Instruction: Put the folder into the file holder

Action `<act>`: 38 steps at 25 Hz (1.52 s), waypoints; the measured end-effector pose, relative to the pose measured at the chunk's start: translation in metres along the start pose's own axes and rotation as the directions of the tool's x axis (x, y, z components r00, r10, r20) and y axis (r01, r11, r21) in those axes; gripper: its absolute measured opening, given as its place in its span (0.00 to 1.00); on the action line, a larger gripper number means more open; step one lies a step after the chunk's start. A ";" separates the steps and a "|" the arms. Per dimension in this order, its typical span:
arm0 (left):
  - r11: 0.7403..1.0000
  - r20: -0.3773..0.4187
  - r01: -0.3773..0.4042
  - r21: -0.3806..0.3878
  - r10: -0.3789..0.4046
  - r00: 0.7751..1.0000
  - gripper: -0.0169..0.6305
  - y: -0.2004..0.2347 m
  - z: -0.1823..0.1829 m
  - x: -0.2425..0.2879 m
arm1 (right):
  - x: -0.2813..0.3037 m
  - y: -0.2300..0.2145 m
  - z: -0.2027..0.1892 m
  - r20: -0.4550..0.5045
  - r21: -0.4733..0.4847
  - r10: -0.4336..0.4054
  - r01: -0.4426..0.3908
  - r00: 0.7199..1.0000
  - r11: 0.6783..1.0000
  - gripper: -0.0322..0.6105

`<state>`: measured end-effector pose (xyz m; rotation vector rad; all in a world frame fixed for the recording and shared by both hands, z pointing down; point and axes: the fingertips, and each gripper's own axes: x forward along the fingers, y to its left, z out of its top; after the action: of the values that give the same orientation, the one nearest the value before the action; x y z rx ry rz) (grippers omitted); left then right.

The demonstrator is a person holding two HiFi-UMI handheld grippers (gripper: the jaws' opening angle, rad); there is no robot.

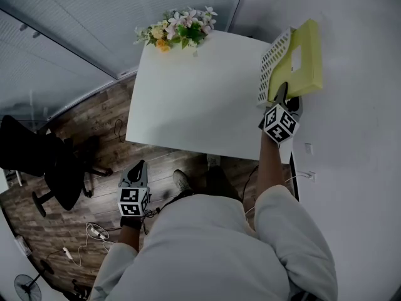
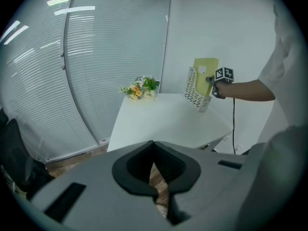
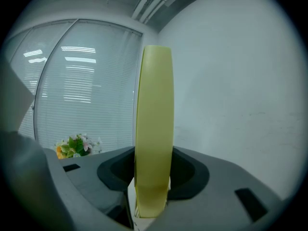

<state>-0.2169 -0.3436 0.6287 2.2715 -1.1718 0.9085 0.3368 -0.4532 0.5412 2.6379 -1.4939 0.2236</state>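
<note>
A yellow folder (image 1: 305, 56) stands upright on edge at the table's far right, with my right gripper (image 1: 282, 94) shut on its near edge. It rises just right of the perforated wall of the white file holder (image 1: 272, 64); its lower edge is hidden. In the right gripper view the folder (image 3: 154, 129) fills the gap between the jaws of the right gripper (image 3: 151, 196). The left gripper view shows the folder (image 2: 205, 76) taller than the file holder (image 2: 192, 93). My left gripper (image 1: 138, 168) hangs over the floor before the table, its jaws together and nothing in them.
The white table (image 1: 194, 99) carries a flower arrangement (image 1: 178, 30) at its far left corner. A white wall (image 1: 357, 124) runs close along the right. A black office chair (image 1: 44, 162) and cables (image 1: 94, 234) are on the wooden floor at left.
</note>
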 end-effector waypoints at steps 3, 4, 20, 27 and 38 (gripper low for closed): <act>1.000 -0.002 -0.002 0.000 0.002 1.000 0.04 0.000 0.002 0.001 | 0.002 0.000 -0.018 -0.036 -0.016 -0.004 0.004 0.999 1.000 0.34; 1.000 -0.002 -0.002 0.000 0.002 1.000 0.04 0.000 0.003 0.002 | 0.003 0.000 -0.022 -0.045 -0.020 -0.005 0.004 0.999 1.000 0.34; 1.000 0.012 -0.008 -0.011 0.008 1.000 0.04 -0.001 -0.001 -0.003 | 0.010 0.006 -0.071 -0.215 -0.099 0.013 -0.035 0.977 0.995 0.41; 1.000 0.043 -0.004 -0.011 0.005 0.999 0.04 -0.004 -0.002 -0.012 | -0.012 -0.001 -0.047 -0.182 -0.092 0.031 -0.049 0.983 0.995 0.47; 0.997 0.118 0.059 0.042 -0.063 0.991 0.04 -0.028 0.014 -0.015 | -0.103 -0.008 0.020 -0.047 -0.153 0.120 -0.126 0.992 0.980 0.33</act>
<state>-0.1950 -0.3287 0.6061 2.4080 -1.1364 0.7890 0.2929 -0.3658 0.5031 2.4108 -1.5949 0.1583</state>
